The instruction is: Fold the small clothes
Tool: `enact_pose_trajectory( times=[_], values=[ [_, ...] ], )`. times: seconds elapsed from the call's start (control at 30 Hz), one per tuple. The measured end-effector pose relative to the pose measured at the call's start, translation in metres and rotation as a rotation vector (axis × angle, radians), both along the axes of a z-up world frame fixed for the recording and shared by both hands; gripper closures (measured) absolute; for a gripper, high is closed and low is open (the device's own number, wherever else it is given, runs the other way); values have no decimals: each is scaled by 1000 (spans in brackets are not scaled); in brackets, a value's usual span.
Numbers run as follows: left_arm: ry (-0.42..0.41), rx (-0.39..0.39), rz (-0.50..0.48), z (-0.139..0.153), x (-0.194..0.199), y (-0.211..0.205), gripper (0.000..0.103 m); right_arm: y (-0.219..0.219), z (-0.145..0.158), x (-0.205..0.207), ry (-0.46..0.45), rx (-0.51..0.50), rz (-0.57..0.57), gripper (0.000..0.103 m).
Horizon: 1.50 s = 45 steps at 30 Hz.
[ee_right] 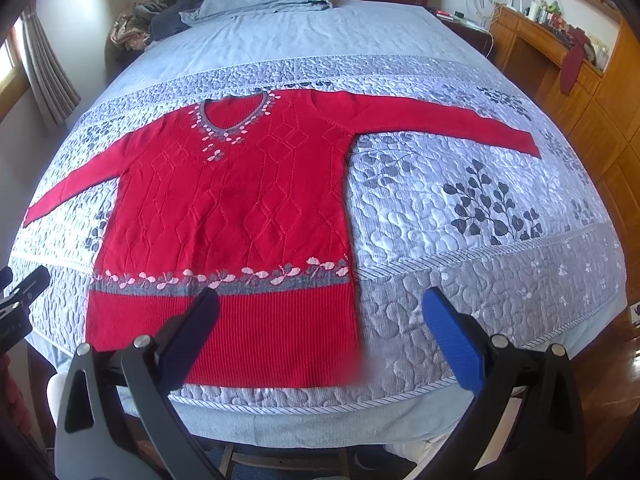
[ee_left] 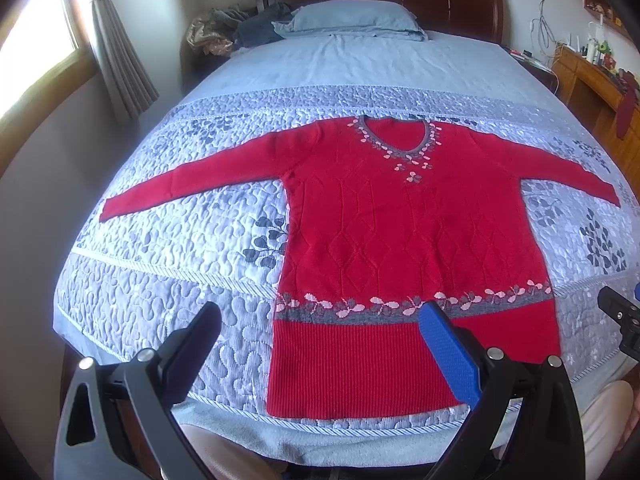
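Observation:
A red knit sweater (ee_left: 400, 232) with a grey V-neck and a grey band of pink flowers lies flat, front up, on the quilted bedspread (ee_left: 168, 280), both sleeves spread out sideways. It also shows in the right wrist view (ee_right: 224, 208). My left gripper (ee_left: 320, 320) is open and empty, hovering above the sweater's lower left hem corner. My right gripper (ee_right: 320, 308) is open and empty, above the lower right hem corner. The right gripper's tip shows at the right edge of the left wrist view (ee_left: 620, 316).
The bed fills the view, with a blue pillow (ee_left: 352, 20) and a pile of clothes (ee_left: 240, 28) at the headboard. A wooden desk with clutter (ee_right: 560, 32) stands on the right, a curtained window (ee_left: 36, 40) on the left. The bed's near edge is just below the hem.

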<state>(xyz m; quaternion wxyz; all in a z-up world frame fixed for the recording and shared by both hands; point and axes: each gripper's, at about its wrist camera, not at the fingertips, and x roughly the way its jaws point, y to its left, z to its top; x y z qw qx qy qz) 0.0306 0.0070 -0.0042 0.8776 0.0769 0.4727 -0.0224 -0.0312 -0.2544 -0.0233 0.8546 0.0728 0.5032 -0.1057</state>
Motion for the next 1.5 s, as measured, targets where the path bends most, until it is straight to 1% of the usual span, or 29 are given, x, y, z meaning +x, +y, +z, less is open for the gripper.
enact_pose_trajectory(
  times=[0.73,1.13,1.23,1.33,1.4,1.47,1.5],
  values=[
    [1,-5,-5,-3,3,-1,4,-2,-5,6,5,16,3,3],
    [10,-7,-8,-6,27,-16,4,-13,-11,26,6,23,1,3],
    [16,-1,-11,-9,35,-21,4,-20,-14,31,-3,41,-9,3],
    [21,3,-20,-13,46,-31,4,-40,-15,37,-60,81,-27,3],
    [24,-11,-33,-14,60,-43,4,-65,-16,45,-89,59,-52,3],
    [19,-29,-57,-14,75,-58,4,-103,-19,59,-73,59,-95,3],
    [13,-28,-69,-14,87,-72,4,-130,-24,67,-45,91,-130,3]
  ],
)
